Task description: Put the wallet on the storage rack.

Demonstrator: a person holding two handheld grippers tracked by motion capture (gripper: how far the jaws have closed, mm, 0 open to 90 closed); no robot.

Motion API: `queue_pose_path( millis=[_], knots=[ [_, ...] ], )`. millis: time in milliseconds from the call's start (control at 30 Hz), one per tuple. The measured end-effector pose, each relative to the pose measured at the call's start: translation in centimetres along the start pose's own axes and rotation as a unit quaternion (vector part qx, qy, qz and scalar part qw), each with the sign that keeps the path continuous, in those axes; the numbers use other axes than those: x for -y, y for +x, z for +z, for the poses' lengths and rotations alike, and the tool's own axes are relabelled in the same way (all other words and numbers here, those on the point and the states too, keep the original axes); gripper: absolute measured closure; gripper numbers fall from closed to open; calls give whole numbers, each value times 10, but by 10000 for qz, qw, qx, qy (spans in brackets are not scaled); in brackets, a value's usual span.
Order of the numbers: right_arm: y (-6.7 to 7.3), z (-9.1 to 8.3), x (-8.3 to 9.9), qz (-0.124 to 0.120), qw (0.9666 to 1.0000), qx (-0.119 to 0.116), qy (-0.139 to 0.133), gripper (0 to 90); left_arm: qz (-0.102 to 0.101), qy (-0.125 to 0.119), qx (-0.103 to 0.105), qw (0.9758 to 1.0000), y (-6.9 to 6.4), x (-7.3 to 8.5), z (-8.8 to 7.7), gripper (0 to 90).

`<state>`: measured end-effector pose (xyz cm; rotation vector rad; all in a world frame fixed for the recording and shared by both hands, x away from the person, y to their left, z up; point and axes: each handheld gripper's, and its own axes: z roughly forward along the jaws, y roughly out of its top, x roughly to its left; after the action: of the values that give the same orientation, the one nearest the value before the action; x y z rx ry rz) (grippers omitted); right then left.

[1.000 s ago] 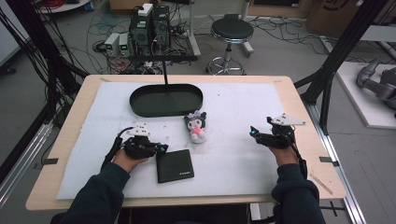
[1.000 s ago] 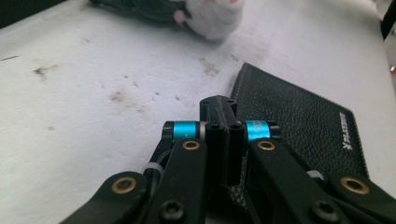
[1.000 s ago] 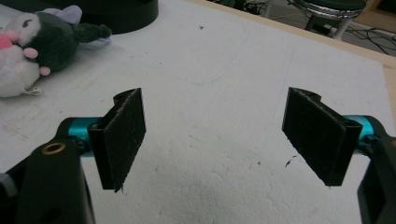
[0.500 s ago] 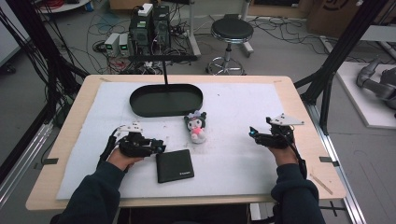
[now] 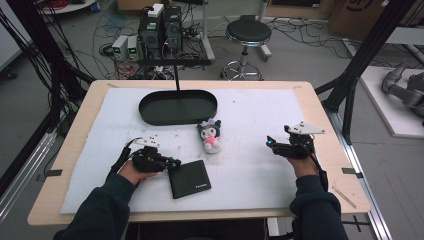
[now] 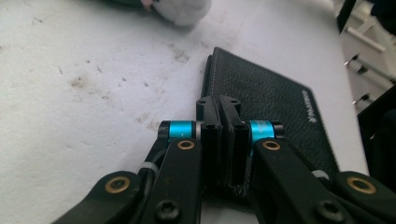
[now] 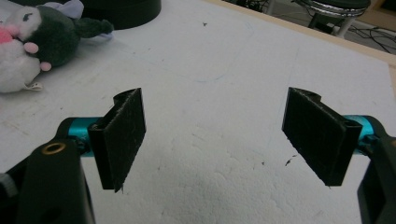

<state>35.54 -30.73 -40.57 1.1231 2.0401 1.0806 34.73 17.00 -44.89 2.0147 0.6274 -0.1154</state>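
**Inspector:** Left tongs [image 6: 219,135]: state?

**Assistant:** Jaws have just been closing and now stand pressed together at the near edge of the black wallet [image 5: 189,178]; whether any leather is pinched between them I cannot tell. The wallet lies flat on the surface [image 5: 260,115], just below the plush toy [image 5: 210,136]. The hand lies low, tongs nearly level.

**Inspector:** Right tongs [image 7: 219,135]?

**Assistant:** Wide, empty, parked well apart, likely keeping clear.
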Motion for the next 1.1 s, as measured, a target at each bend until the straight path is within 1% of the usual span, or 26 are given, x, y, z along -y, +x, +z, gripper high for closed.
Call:
queue_pose_path(
  millis=[33, 67, 100, 133, 167, 200, 267, 333, 367, 400, 433, 500, 533, 567, 600, 633, 667, 700, 733, 767, 833, 900, 933, 967, 1033, 1100],
  knots=[
    [0, 0, 0, 25, 10000, -4, -2, 219, -116, -267, -38, 9996, 1, -2, -5, 874],
    [-1, -1, 0, 17, 10000, 11, -11, 219, -116, -267, -38, 9996, 1, -2, -5, 875],
    [-1, -1, 0, 17, 10000, 11, -11, 219, -147, -390, -124, 9991, 2, -3, -8, 875],
    [-1, -1, 0, 41, 10000, 4, -6, 219, -222, -618, -389, 9971, 5, -4, -17, 876],
    [-1, -1, 0, 47, 10000, 5, -7, 219, -222, -618, -389, 9971, 5, -4, -17, 876],
    [-1, -1, 0, 47, 10000, 5, -7, 219, -262, -744, -524, 9955, 7, -4, -22, 876],
    [-1, -1, 0, 38, 10000, 5, -10, 219, -321, -1034, -972, 9894, 10, -4, -35, 876],
    [-1, -1, 0, 44, 10000, 3, -3, 218, -389, -1328, -1386, 9806, 10, -5, -46, 876],
    [-1, -1, 0, 48, 10000, 9, -1, 219, -381, -1604, -1811, 9695, 10, -7, -58, 876],
    [-1, -1, 0, 48, 10000, 9, -1, 219, -381, -1604, -1811, 9695, 10, -7, -58, 877],
    [-1, -1, 0, 36, 10000, 18, 3, 219, -376, -1725, -2015, 9635, 9, -8, -65, 877],
    [-1, -1, 0, 27, 10000, 27, 18, 218, -431, -2016, -2304, 9510, 8, -8, -77, 878],
    [-1, -1, 0, 10, 10000, 33, 6, 219, -418, -2087, -2479, 9451, 7, -8, -82, 878],
    [-1, -1, 0, 23, 10000, 34, 8, 219, -284, -2089, -2712, 9391, 4, -10, -90, 878],
    [-1, -1, 0, 31, 10000, 31, 2, 219, -284, -2089, -2712, 9391, 4, -10, -90, 878],
    [-1, -1, 0, 32, 10000, 30, 8, 219, -170, -2069, -2816, 9368, 1, -11, -92, 878],
    [-1, -1, 0, 30, 10000, 32, 11, 219, -88, -2048, -2772, 9387, -1, -12, -93, 878],
    [-1, 0, 0, 26, 10000, 34, 11, 219, 105, -2013, -2732, 9406, -6, -16, -92, 878],
    [-1, 0, 0, 39, 10000, 19, 26, 219, 105, -2013, -2732, 9406, -6, -16, -92, 878],
    [-1, 0, 0, 39, 10000, 19, 26, 219, 193, -1966, -2642, 9440, -9, -18, -89, 878],
    [0, 0, 0, 2, 10000, 40, 33, 219, 355, -1703, -2535, 9516, -13, -21, -79, 877],
    [0, 0, 0, 8, 10000, 30, 26, 219, 426, -1490, -2446, 9572, -14, -20, -70, 878],
    [0, -1, 0, 16, 10000, 25, 25, 218, 439, -1426, -2322, 9611, -16, -19, -64, 878],
    [0, -1, 0, 16, 10000, 25, 25, 218, 439, -1426, -2322, 9611, -16, -19, -64, 877],
    [-1, -1, 0, 15, 10000, 35, 17, 219, 483, -1370, -2205, 9645, -19, -20, -60, 877],
    [0, 0, 1, 5, 10000, 36, 41, 219, 473, -1374, -2157, 9656, -20, -20, -57, 876]
  ],
)
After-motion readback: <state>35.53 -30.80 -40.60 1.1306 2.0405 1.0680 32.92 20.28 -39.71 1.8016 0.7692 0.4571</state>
